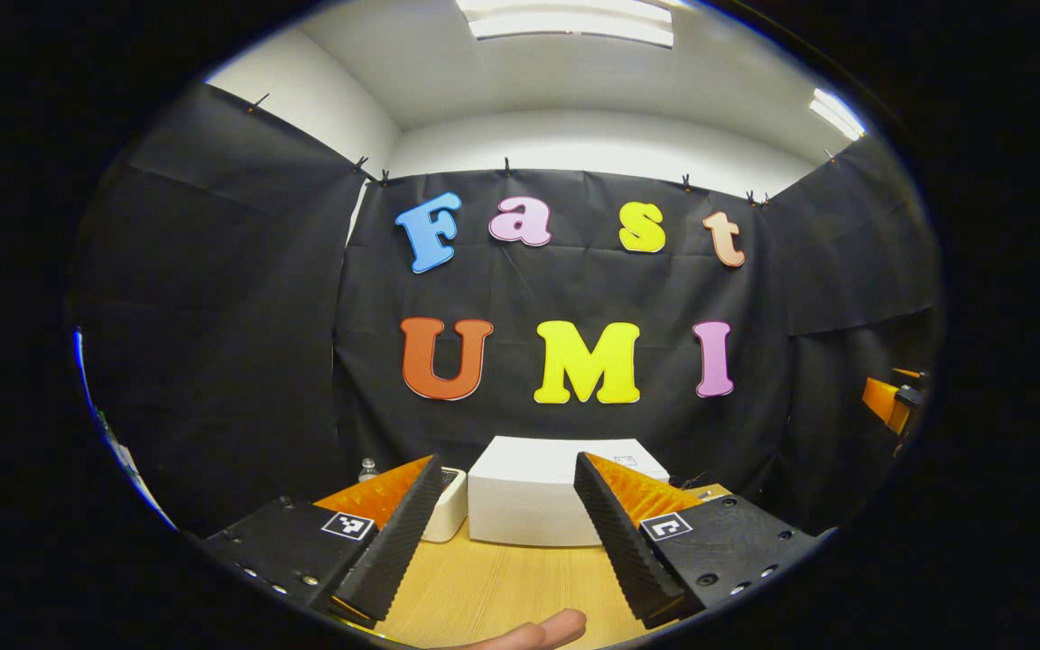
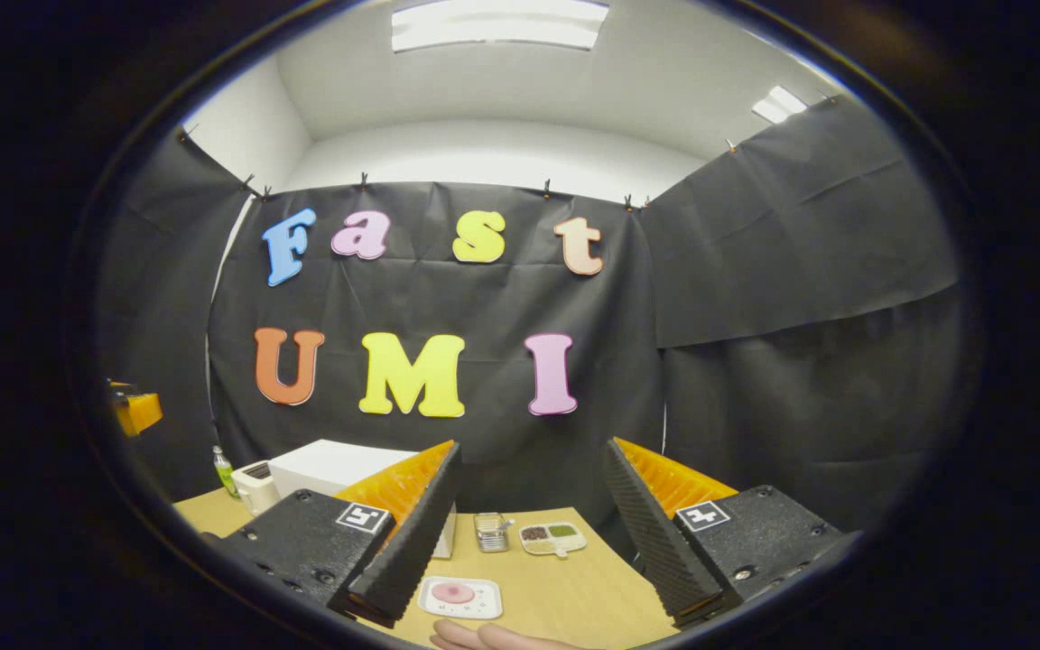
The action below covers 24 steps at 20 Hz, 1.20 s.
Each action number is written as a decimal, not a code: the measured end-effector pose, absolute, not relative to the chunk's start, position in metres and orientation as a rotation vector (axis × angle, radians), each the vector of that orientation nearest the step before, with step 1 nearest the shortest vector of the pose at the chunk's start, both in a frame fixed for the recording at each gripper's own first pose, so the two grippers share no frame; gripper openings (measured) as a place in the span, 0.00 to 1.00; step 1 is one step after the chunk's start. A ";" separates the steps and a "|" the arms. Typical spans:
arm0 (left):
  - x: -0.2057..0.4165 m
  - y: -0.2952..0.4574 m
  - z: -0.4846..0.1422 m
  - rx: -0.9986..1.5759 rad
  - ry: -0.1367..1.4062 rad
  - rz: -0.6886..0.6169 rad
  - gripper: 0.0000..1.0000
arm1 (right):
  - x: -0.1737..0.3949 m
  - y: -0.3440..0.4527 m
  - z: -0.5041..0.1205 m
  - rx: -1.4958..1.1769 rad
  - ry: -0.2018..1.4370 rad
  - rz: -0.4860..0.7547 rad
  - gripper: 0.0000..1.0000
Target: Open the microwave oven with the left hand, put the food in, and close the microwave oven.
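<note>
The left gripper (image 1: 506,533) is spread wide with nothing between its fingers, above the wooden table (image 1: 502,587). The white microwave oven (image 1: 543,492) stands closed straight ahead, a small white appliance (image 1: 448,506) just left of it. The right gripper (image 2: 520,533) is likewise released; beyond it lie a white plate of pink food (image 2: 459,596), a small metal rack (image 2: 489,531) and a divided tray (image 2: 553,538).

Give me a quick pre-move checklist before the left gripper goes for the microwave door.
1. Left gripper open and empty: ok, fingers spread wide with nothing between them.
2. Microwave in front of the left gripper: ok, the white box sits straight ahead on the table.
3. Door closed: cannot tell, the front face is too plain to make out a door or handle.
4. Food ready: ok, a white tray with a pink item lies on the table ahead of the right gripper.
5. Right gripper open and empty: ok.
6. Approach path clear: cannot tell, a fingertip shows at the bottom edge.
</note>
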State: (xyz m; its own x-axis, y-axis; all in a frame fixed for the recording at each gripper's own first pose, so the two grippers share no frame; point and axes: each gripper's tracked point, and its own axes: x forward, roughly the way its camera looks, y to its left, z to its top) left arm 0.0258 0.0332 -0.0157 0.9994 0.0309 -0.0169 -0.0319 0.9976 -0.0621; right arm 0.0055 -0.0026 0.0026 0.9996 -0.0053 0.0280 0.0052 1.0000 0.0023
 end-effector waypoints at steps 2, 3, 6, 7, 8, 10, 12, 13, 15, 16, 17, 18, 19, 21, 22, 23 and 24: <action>0.034 0.031 -0.024 -0.058 0.031 0.032 0.91 | 0.006 -0.002 0.001 0.008 -0.029 -0.001 1.00; 0.041 0.028 -0.028 -0.053 0.038 0.030 0.91 | 0.008 -0.003 -0.001 0.010 -0.027 0.001 1.00; 0.067 0.007 -0.040 -0.044 0.040 -0.009 0.91 | 0.011 -0.006 -0.002 0.015 -0.036 0.001 1.00; 0.079 -0.004 -0.045 -0.047 0.035 -0.033 0.92 | 0.011 -0.007 -0.005 0.019 -0.034 0.003 1.00; 0.092 -0.016 -0.050 -0.056 0.021 -0.054 0.92 | 0.013 -0.007 -0.006 0.026 -0.030 0.008 1.00; 0.119 -0.040 -0.074 -0.060 0.032 -0.097 0.92 | 0.015 -0.006 -0.012 0.025 -0.014 0.021 1.00; 0.146 -0.060 -0.100 -0.060 0.051 -0.123 0.91 | 0.017 -0.014 -0.013 0.008 -0.027 0.010 1.00; 0.160 -0.070 -0.116 -0.067 0.065 -0.132 0.92 | 0.018 -0.020 -0.012 -0.001 -0.039 -0.002 1.00; 0.182 -0.087 -0.144 -0.100 0.085 -0.149 0.92 | 0.016 -0.027 -0.013 -0.006 -0.051 -0.009 1.00; 0.194 -0.094 -0.158 -0.111 0.100 -0.153 0.92 | 0.015 -0.029 -0.014 -0.001 -0.057 -0.006 1.00; 0.205 -0.101 -0.173 -0.113 0.115 -0.158 0.92 | 0.014 -0.033 -0.015 0.002 -0.063 -0.007 1.00; 0.213 -0.106 -0.187 -0.113 0.131 -0.159 0.92 | 0.014 -0.036 -0.016 0.005 -0.066 -0.005 1.00; 0.223 -0.113 -0.200 -0.107 0.142 -0.165 0.92 | 0.013 -0.039 -0.018 0.013 -0.070 -0.001 1.00; 0.241 -0.122 -0.221 -0.083 0.153 -0.169 0.92 | 0.009 -0.038 -0.024 0.024 -0.067 0.027 1.00; 0.247 -0.130 -0.232 -0.077 0.161 -0.176 0.92 | 0.008 -0.038 -0.026 0.028 -0.065 0.041 1.00; 0.254 -0.138 -0.243 -0.082 0.169 -0.183 0.92 | 0.006 -0.040 -0.029 0.032 -0.063 0.053 1.00; 0.259 -0.147 -0.253 -0.087 0.186 -0.193 0.92 | 0.005 -0.042 -0.031 0.033 -0.062 0.058 1.00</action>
